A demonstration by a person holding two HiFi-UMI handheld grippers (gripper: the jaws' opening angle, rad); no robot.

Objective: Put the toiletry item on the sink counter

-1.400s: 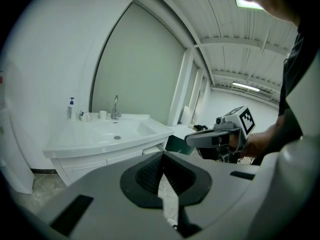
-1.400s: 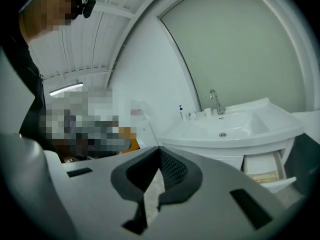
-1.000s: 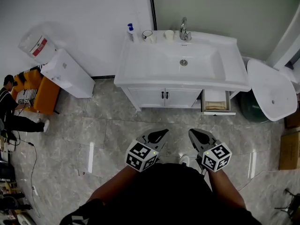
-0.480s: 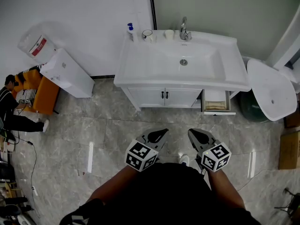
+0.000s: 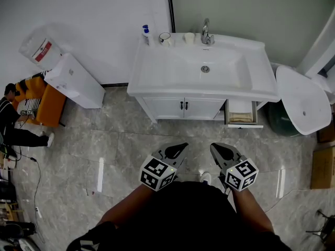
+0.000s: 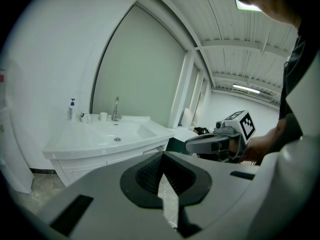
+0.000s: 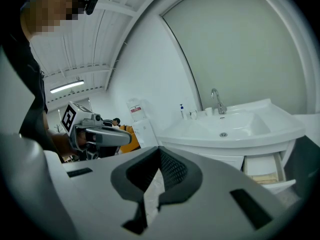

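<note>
Left hand-held gripper (image 5: 176, 150) and right hand-held gripper (image 5: 222, 151): ribbed black pads (image 6: 146, 175) together, empty. Glossy white surface's (image 5: 142, 73) back edge: one blue-capped bottle (image 5: 146, 35), seemingly two round cups (image 5: 165, 37).

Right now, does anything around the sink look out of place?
Yes. The drawer at the right end under the sink counter stands pulled out, while the cabinet doors beside it are shut.
</note>
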